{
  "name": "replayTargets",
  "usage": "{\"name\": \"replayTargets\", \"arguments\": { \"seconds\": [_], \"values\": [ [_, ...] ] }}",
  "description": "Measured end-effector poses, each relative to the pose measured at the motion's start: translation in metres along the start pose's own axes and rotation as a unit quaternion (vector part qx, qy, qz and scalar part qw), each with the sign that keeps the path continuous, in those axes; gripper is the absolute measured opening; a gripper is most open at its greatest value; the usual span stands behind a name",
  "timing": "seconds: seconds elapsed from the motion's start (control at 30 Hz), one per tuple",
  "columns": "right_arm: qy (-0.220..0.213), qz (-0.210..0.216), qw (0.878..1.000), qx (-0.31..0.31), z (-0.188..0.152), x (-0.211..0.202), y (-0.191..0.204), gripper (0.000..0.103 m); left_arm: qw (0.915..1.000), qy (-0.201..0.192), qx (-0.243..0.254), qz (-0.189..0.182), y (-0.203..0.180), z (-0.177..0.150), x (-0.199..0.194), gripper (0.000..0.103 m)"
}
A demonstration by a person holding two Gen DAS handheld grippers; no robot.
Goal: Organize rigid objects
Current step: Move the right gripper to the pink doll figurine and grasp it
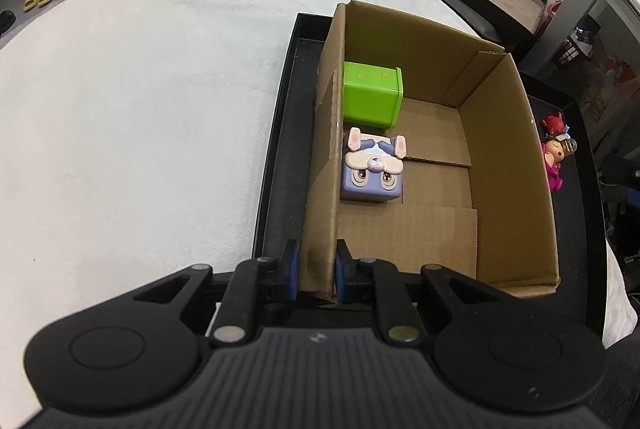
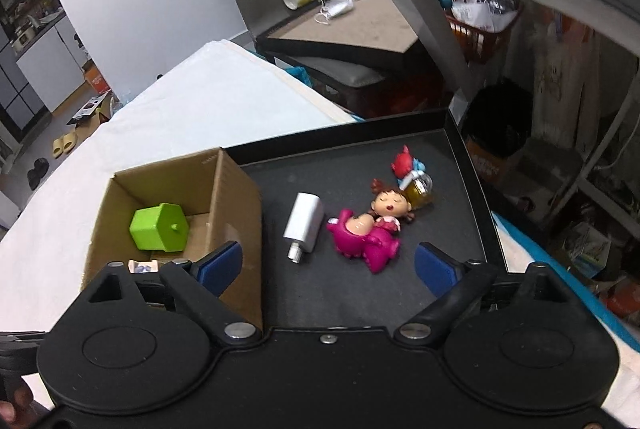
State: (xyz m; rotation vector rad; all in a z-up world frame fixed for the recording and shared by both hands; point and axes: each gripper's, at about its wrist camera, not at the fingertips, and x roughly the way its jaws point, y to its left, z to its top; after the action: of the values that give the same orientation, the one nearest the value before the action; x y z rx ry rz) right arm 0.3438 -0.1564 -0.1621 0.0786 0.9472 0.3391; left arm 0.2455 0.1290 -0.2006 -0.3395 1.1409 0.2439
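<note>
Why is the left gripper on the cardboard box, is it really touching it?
Touching. The left wrist view shows the left gripper shut on the cardboard box wall, one blue pad pressed against each side.

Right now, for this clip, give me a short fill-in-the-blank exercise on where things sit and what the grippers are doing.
1. The left gripper is shut on the ____ of the cardboard box.
2. Inside the box, beside the rabbit-face cube, lies a ____ block.
3. The silver bottle lies on the black ____, outside the box.
4. The right gripper is ____, above the pink figurine.

Missing words: wall; green; tray; open
</note>
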Motion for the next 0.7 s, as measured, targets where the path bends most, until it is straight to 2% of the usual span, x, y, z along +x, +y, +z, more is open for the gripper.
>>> {"name": "replayTargets", "arguments": {
  "seconds": [0.13,0.37,0.7],
  "values": [
    [0.007,-0.004,1.000,0.006,-0.003,0.011,-0.009,0.086,1.0000,0.004,0.003,0.006,-0.003,0.000,0.002,0.017],
    [0.018,-0.011,0.999,0.030,-0.001,0.030,-0.020,0.086,0.9999,0.009,0.003,0.013,-0.005,0.001,0.004,0.017],
    [0.032,-0.047,0.998,0.032,0.008,0.062,-0.020,0.086,0.9994,0.010,0.017,0.028,-0.011,0.000,0.007,0.017]
  ]
}}
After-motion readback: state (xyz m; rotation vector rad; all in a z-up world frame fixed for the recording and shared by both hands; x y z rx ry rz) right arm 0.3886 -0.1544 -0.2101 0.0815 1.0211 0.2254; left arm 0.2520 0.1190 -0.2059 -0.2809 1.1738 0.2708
